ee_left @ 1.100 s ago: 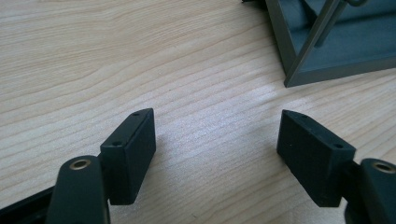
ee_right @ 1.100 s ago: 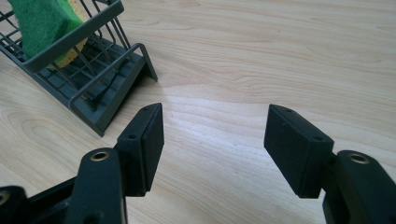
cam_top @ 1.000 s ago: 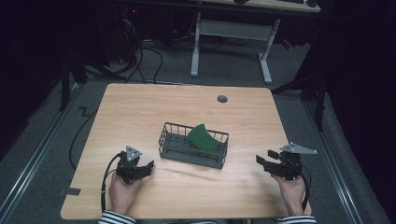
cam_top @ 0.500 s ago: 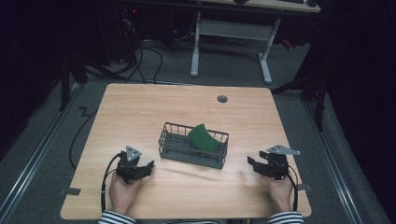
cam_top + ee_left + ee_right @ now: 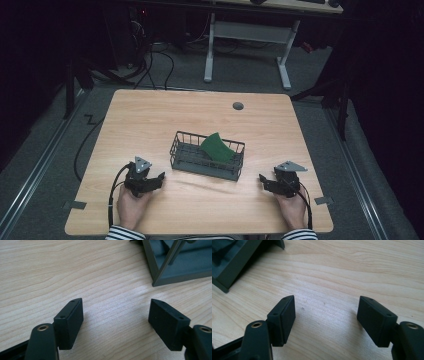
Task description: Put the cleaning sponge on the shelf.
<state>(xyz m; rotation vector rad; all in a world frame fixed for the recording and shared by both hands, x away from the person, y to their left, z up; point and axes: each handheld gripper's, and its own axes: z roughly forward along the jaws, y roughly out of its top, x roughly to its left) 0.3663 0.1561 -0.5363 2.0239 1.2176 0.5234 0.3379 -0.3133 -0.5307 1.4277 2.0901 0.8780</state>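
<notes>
wire basket (image 5: 207, 161) holding green cloth (image 5: 217, 146) sits unlabelled between left hand-held gripper (image 5: 159, 178) and right hand-held gripper (image 5: 263, 181), both wide.

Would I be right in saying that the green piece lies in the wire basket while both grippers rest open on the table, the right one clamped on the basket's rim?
Not quite: the right gripper holds nothing. The right gripper view shows bare table between its open jaws, the wire basket apart. The green piece and open left gripper are as described.

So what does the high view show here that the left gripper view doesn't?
High view alone: the green cloth in the wire basket, both hands, the right gripper, and a round grey disc at the table's far edge. Left gripper view alone: the left gripper seen close, jaws apart with nothing between them. Both share the wooden table and the basket.
</notes>
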